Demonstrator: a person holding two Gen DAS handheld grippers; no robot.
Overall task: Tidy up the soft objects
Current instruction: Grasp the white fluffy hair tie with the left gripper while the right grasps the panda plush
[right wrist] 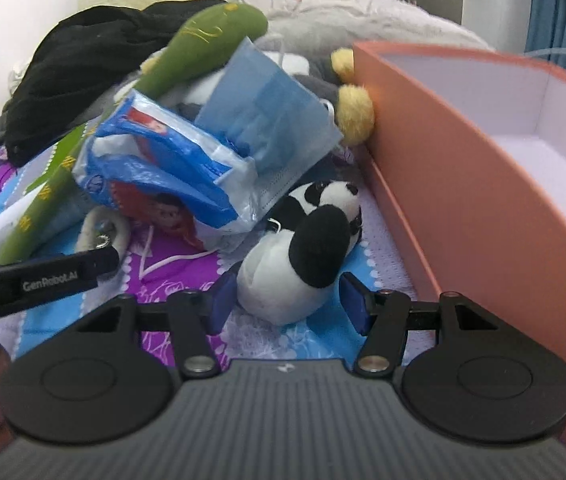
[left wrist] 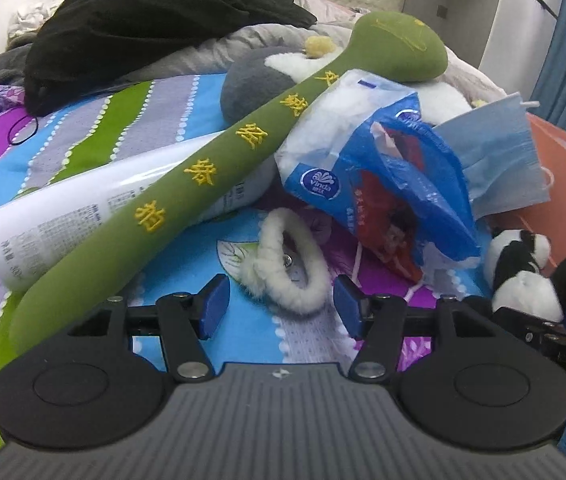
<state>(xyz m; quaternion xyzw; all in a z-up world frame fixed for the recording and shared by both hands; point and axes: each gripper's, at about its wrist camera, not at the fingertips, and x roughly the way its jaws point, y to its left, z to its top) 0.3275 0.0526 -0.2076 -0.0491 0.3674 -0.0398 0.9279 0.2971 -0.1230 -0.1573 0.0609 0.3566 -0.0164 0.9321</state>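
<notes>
Two soft things sit at our jaws: the panda plush lies between our right gripper's parted pads, unpinched, with the orange box at three o'clock. Our left gripper gapes empty, the fluffy white scrunchie at twelve o'clock, the green plush stick at ten.

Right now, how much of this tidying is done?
Hardly any. The orange box looks nearly empty. In hand: open right jaws flank the panda plush; left jaws frame the fluffy hair tie, neither gripped. Still piled: green plush stick, tissue pack.
</notes>
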